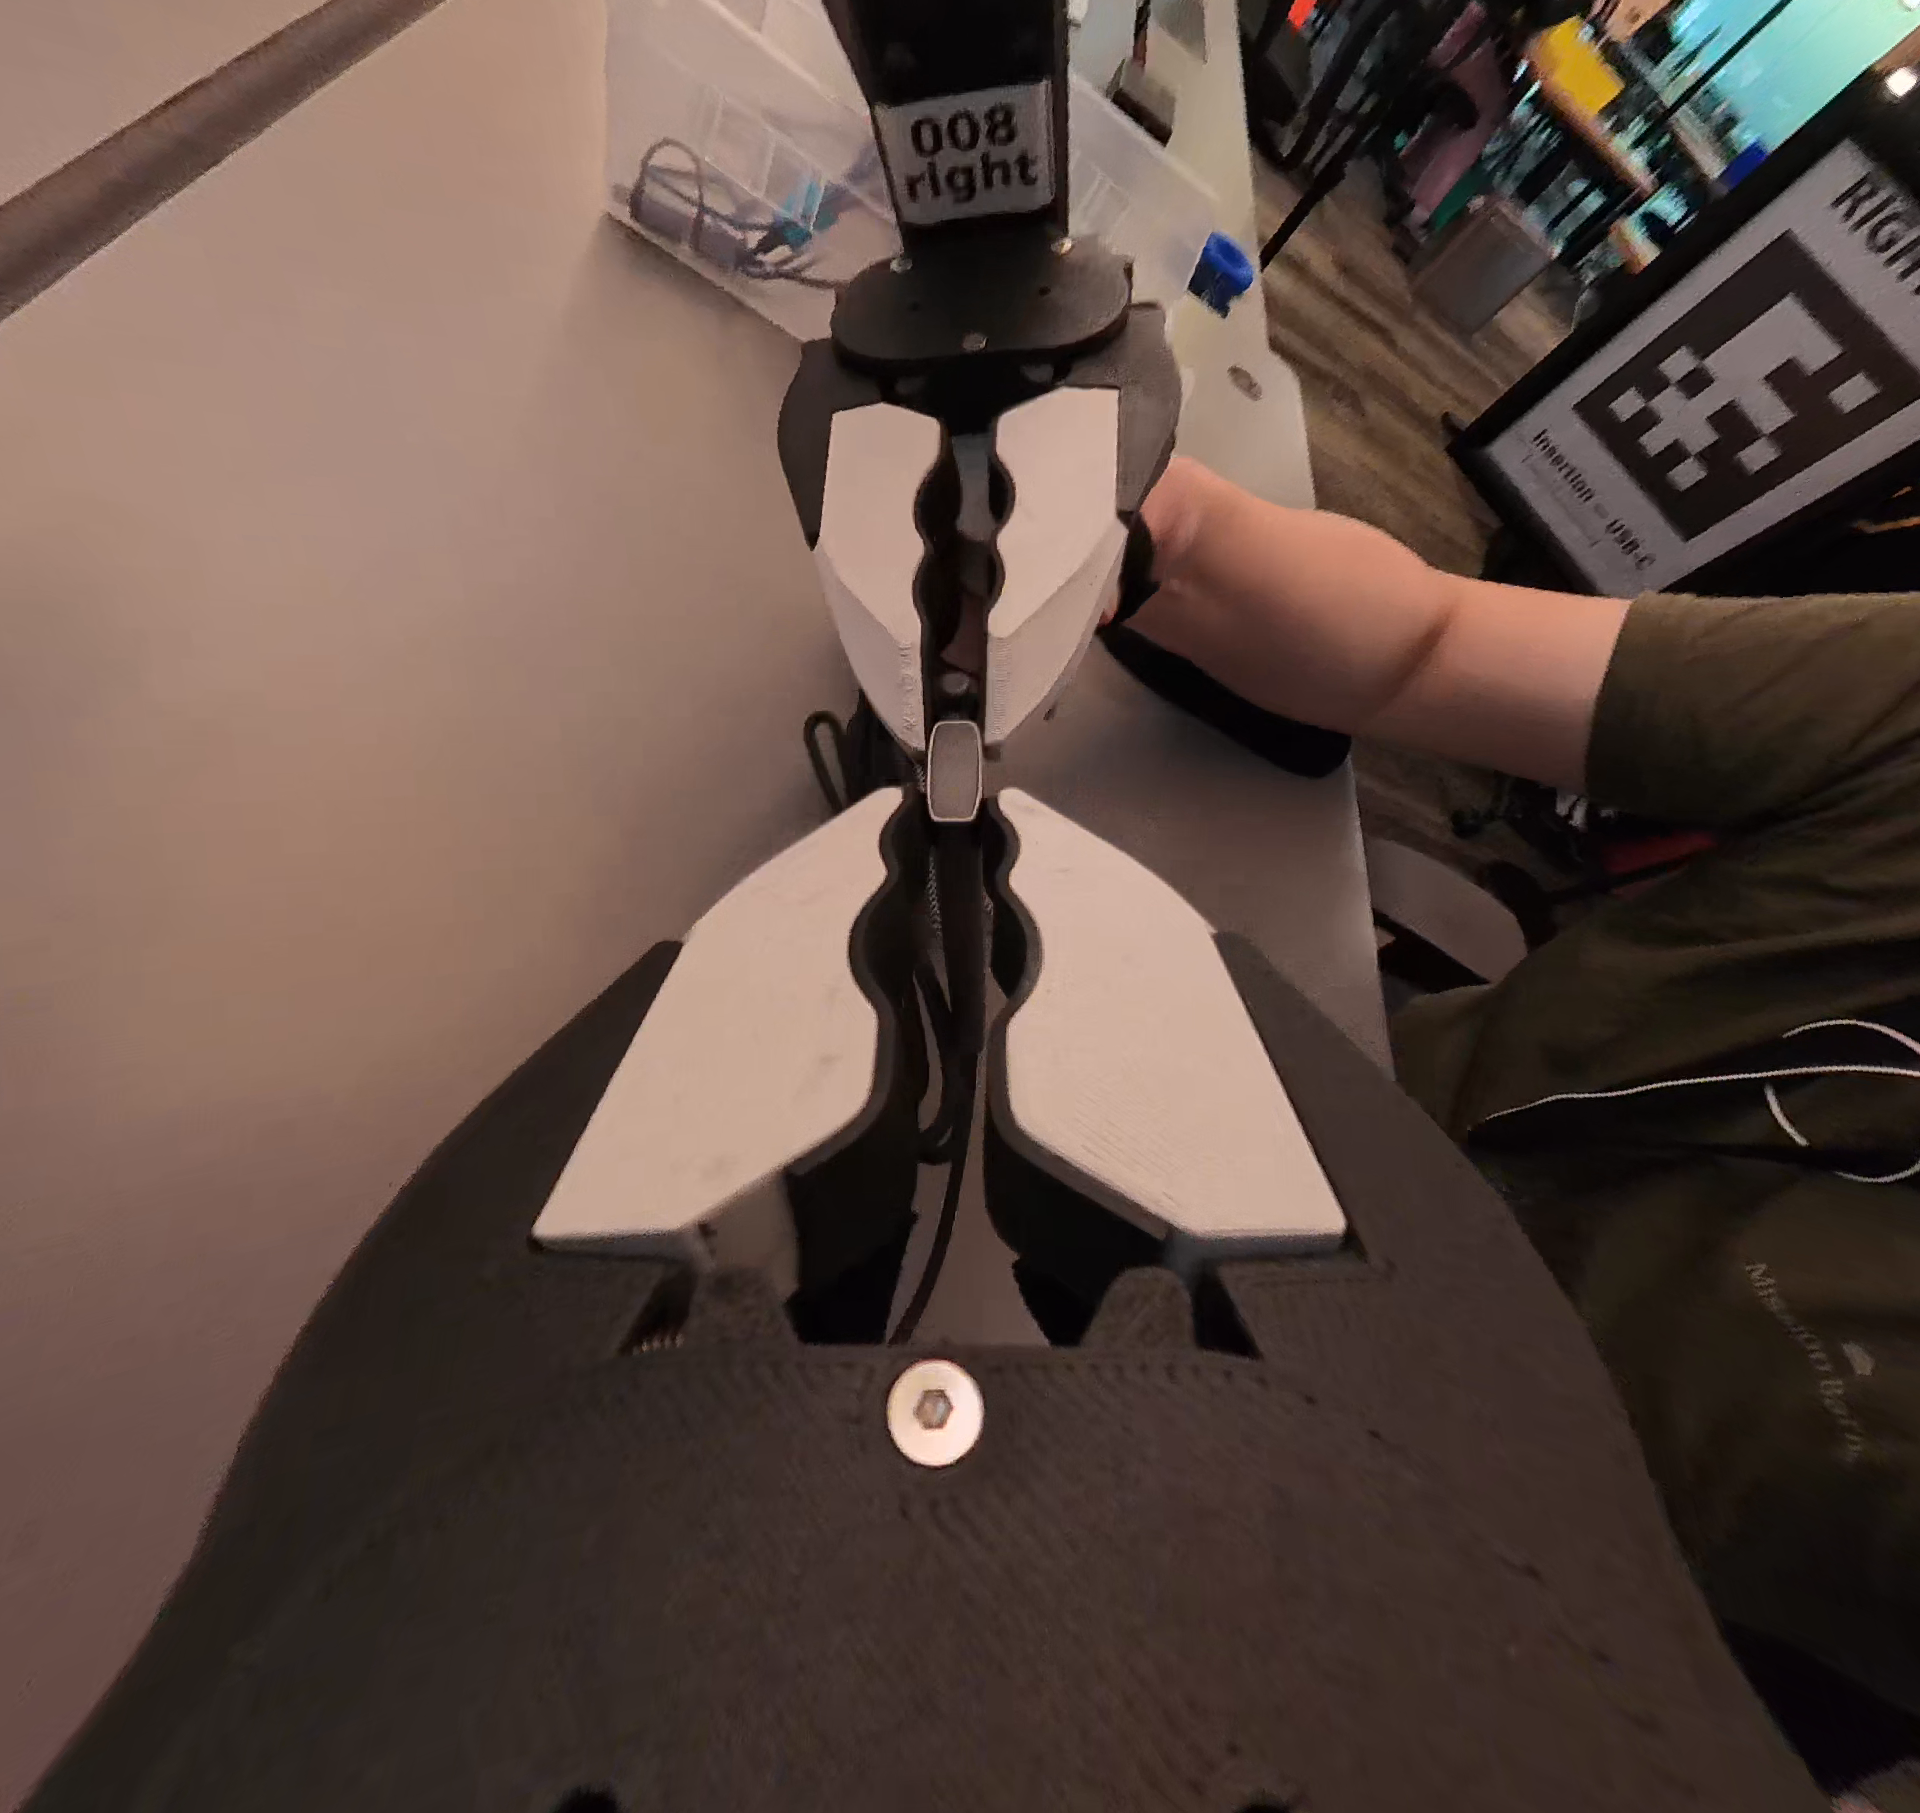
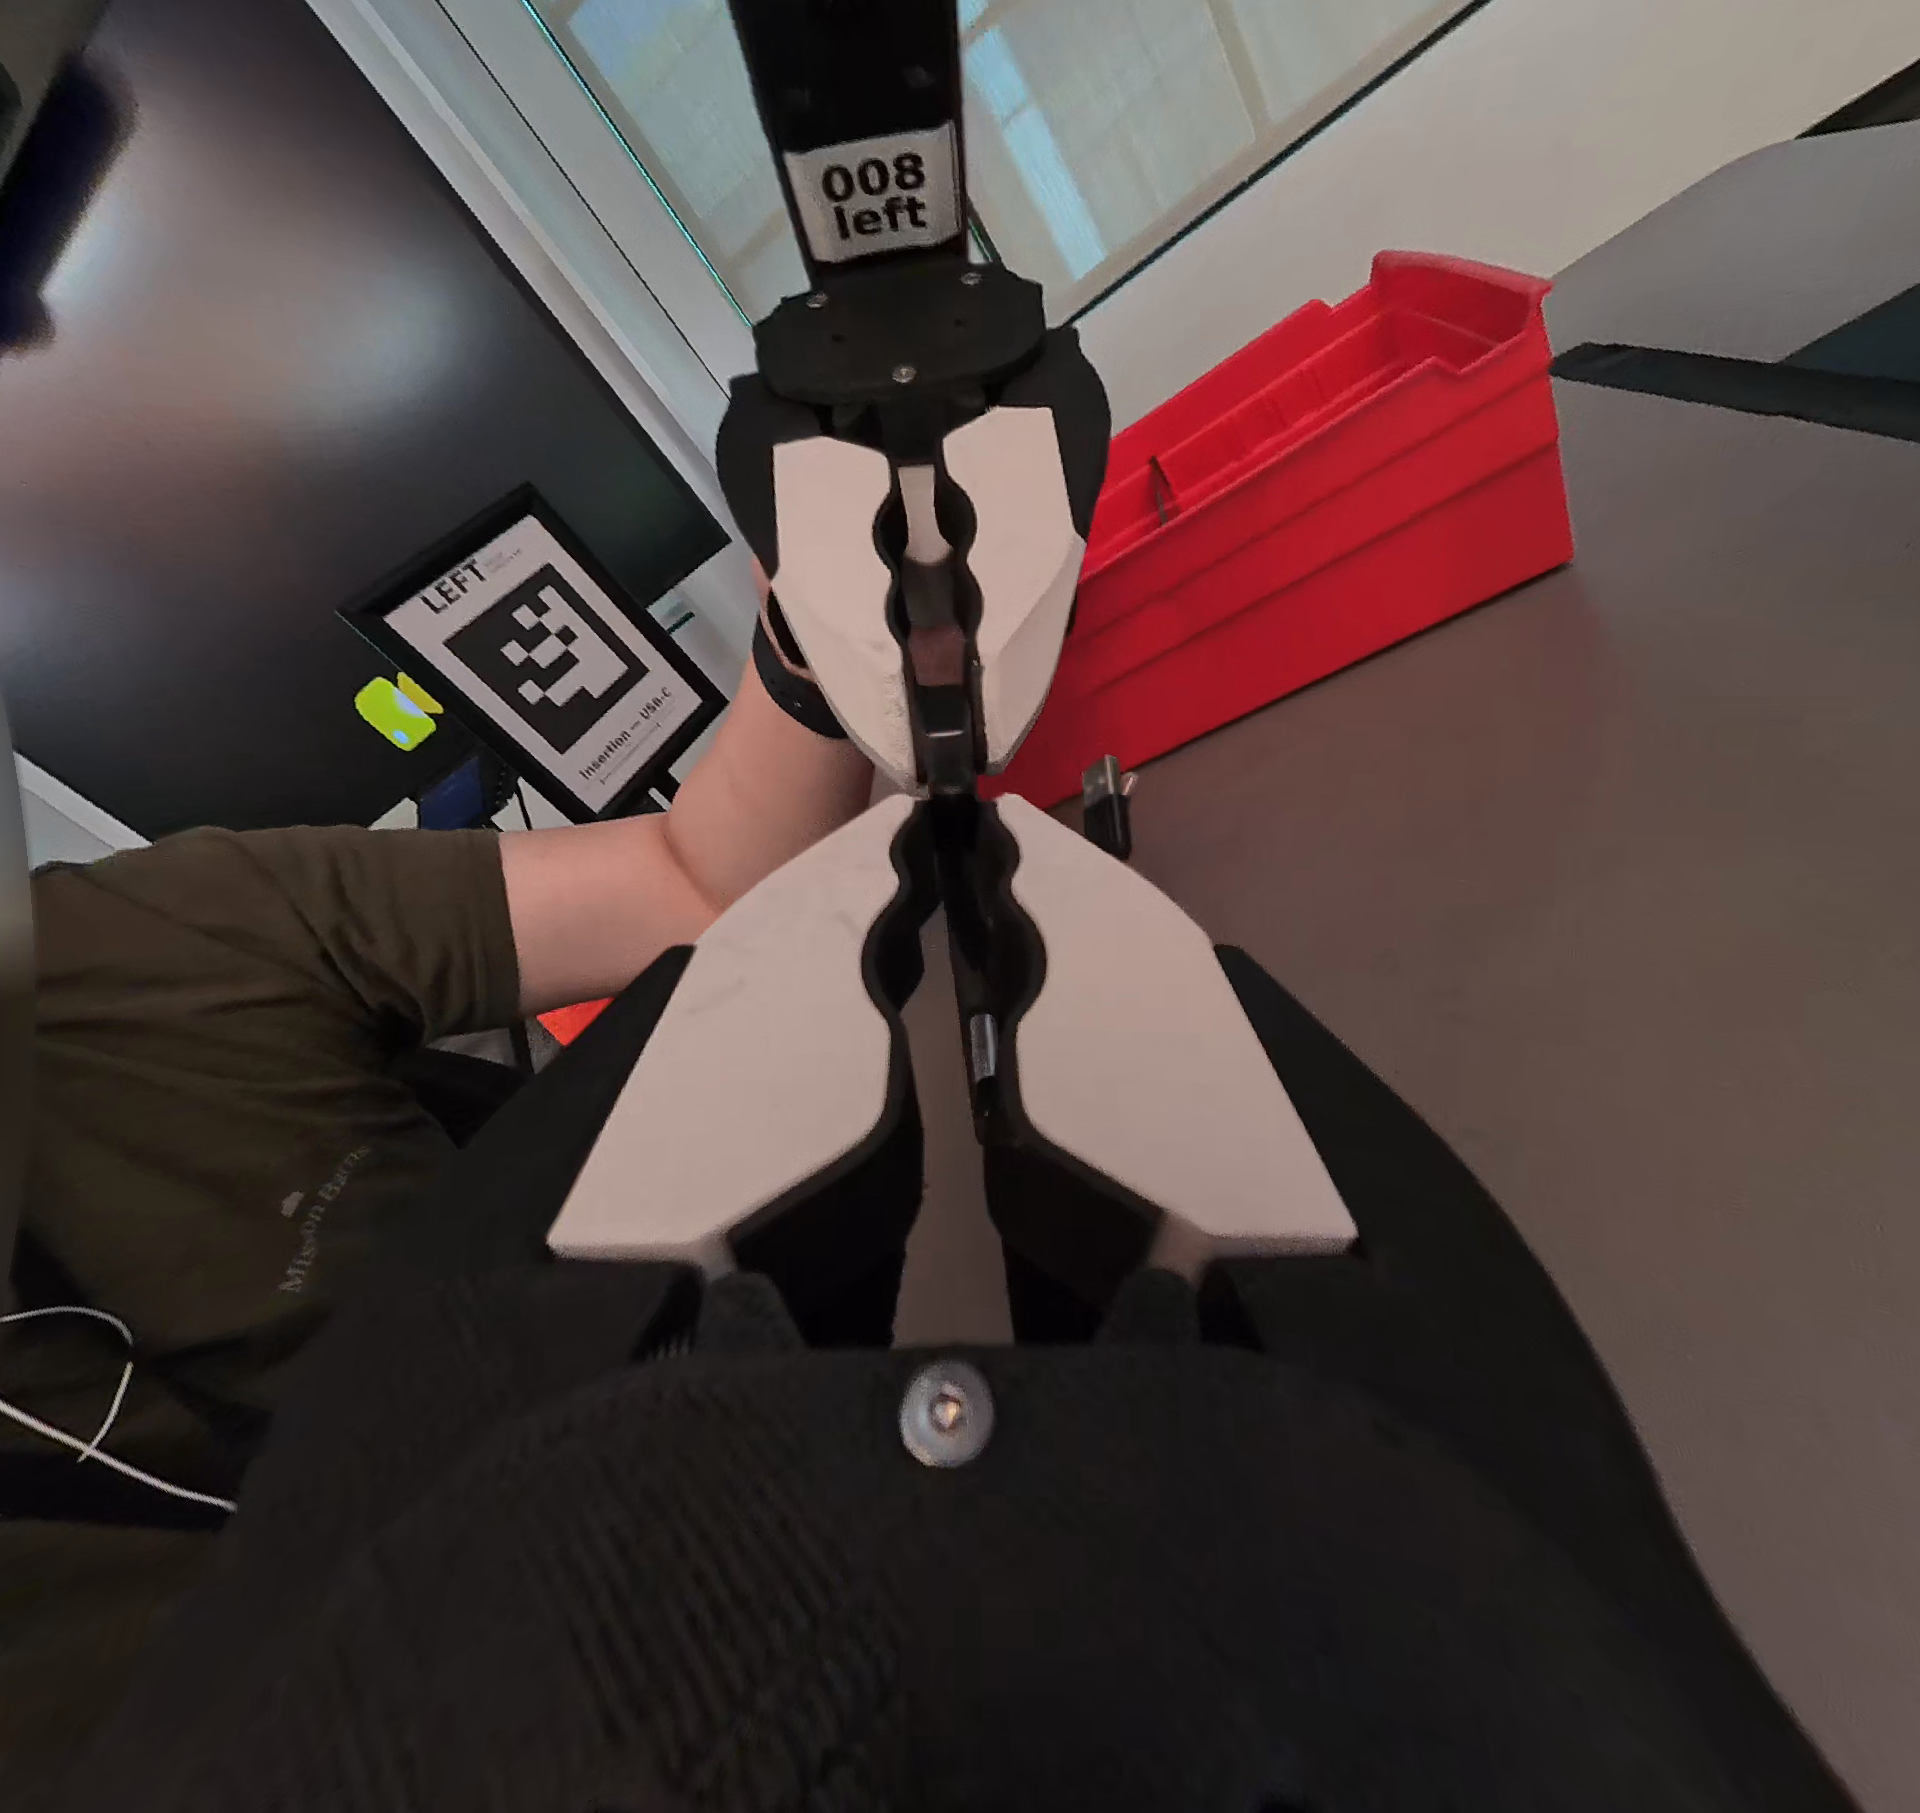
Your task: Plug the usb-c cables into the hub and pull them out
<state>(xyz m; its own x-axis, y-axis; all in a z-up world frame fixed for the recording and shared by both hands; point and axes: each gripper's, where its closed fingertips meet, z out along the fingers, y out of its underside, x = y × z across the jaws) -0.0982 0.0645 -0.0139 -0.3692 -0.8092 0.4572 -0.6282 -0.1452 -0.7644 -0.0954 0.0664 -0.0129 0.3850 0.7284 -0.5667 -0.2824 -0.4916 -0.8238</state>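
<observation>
The two grippers meet tip to tip above the table. In the left wrist view my left gripper (image 1: 951,805) is shut on the silver hub (image 1: 954,771), whose braided cable (image 1: 935,932) runs back between the fingers. My right gripper (image 1: 951,737) faces it, shut. In the right wrist view my right gripper (image 2: 951,809) is shut on a black usb-c cable (image 2: 977,1025) with its plug pointing at the hub (image 2: 940,714), which sits in the left gripper (image 2: 940,776). The spot where plug and hub meet is hidden by the fingertips.
A red bin (image 2: 1351,475) stands on the dark table (image 2: 1558,984) behind the grippers, with a loose black plug (image 2: 1107,795) lying before it. A clear box with cables (image 1: 727,153) stands far off. Framed marker signs (image 1: 1714,392) (image 2: 540,651) and a person's arms flank the grippers. Less than 4 cm separates the two grippers' tips.
</observation>
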